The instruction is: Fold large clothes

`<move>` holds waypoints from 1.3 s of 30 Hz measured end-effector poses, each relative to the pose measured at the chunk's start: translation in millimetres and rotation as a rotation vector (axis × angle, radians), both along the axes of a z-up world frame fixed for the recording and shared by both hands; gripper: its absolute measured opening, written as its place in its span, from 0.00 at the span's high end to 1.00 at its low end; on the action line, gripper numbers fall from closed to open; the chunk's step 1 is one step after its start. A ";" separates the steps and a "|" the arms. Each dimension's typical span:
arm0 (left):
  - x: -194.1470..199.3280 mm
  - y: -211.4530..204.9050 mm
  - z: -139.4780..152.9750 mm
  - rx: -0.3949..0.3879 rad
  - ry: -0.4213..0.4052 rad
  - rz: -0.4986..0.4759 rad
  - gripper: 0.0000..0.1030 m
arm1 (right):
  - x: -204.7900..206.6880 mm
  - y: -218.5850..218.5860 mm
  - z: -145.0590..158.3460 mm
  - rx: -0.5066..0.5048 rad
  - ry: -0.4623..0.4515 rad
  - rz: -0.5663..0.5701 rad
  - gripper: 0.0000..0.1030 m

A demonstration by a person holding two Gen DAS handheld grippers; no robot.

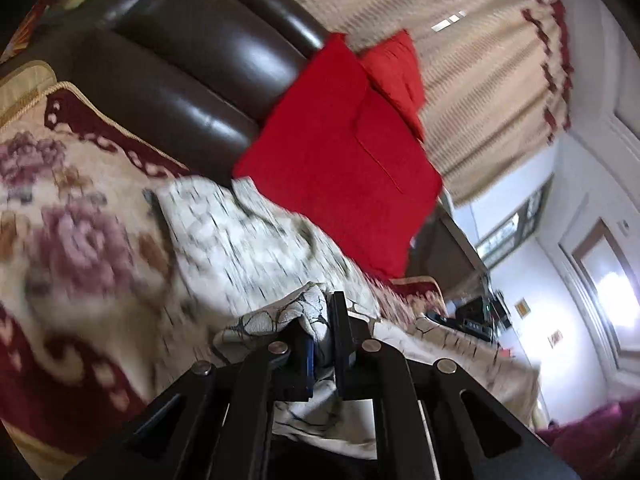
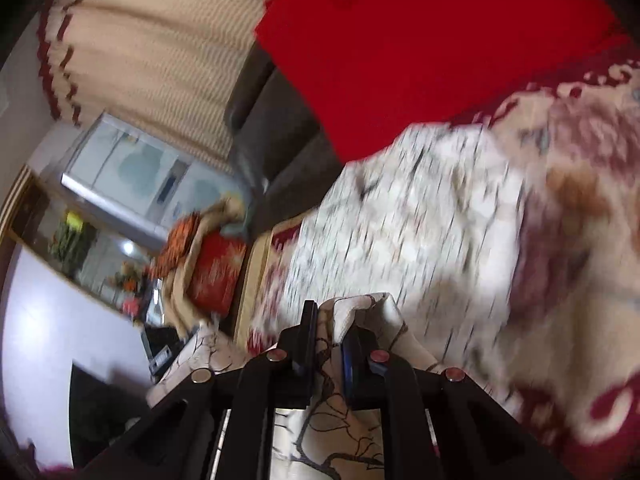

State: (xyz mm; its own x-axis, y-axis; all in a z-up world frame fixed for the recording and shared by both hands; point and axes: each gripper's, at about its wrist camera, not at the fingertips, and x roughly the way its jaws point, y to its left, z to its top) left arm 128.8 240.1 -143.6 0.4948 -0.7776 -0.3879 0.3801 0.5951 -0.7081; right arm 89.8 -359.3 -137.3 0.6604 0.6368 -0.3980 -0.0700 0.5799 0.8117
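A large cream garment with a dark crackle print (image 1: 240,240) lies spread on a floral sofa cover (image 1: 72,216), blurred by motion. My left gripper (image 1: 322,320) is shut on a bunched edge of this garment, and the cloth hangs between its fingers. In the right wrist view the same garment (image 2: 400,220) stretches ahead over the sofa cover (image 2: 580,208). My right gripper (image 2: 332,320) is shut on another edge of the garment, and a fold stands up between its fingers.
A dark brown leather sofa back (image 1: 192,52) rises behind the seat. Red cushions (image 1: 340,148) lean at the sofa's end, also seen in the right wrist view (image 2: 420,48). Beige curtains (image 1: 480,72) hang beyond. A red box and clutter (image 2: 212,272) sit beside the sofa.
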 end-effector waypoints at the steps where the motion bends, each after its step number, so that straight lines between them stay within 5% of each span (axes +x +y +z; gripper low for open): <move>1: 14.7 1.4 1.8 0.004 0.008 0.016 0.93 | 12.8 -11.0 -0.7 0.006 0.000 -0.038 0.89; 4: 76.1 4.5 1.8 0.024 0.050 0.085 0.92 | 54.3 -50.4 -14.3 0.046 0.021 -0.183 0.89; 8: 162.0 -3.4 -34.9 0.093 0.220 0.163 0.87 | 96.6 -93.4 -65.3 0.195 0.152 -0.333 0.84; 9: 179.9 -7.0 -53.7 0.108 0.301 0.183 0.87 | 101.9 -100.6 -77.2 0.218 0.187 -0.367 0.78; 12: 193.0 -12.4 -87.7 0.098 0.399 0.230 0.79 | 97.5 -117.8 -97.4 0.276 0.217 -0.482 0.20; 16: 179.3 1.0 -90.7 -0.031 0.345 0.280 0.71 | 87.0 -113.1 -73.7 0.157 0.118 -0.464 0.20; 19: 166.4 9.2 -75.2 -0.110 0.274 0.344 0.54 | 89.4 -81.3 -42.0 0.015 0.050 -0.374 0.20; 23: 152.3 11.4 -44.1 -0.107 0.162 0.446 0.34 | 97.3 -30.1 -4.8 -0.149 -0.036 -0.280 0.21; 27: 141.9 -9.0 -20.3 0.007 0.097 0.405 0.30 | 110.3 9.7 1.2 -0.221 -0.032 -0.200 0.21; 32: 125.4 -73.0 -32.8 0.299 0.130 0.224 0.27 | 109.8 34.7 -34.9 -0.255 0.070 -0.181 0.23; 37: 121.6 -120.4 -93.4 0.684 0.237 0.154 0.25 | 101.3 37.5 -66.3 -0.440 0.170 -0.181 0.58; 39: 118.2 -130.6 -94.6 0.769 0.213 0.152 0.25 | 95.6 36.9 -60.7 -0.434 0.179 -0.182 0.58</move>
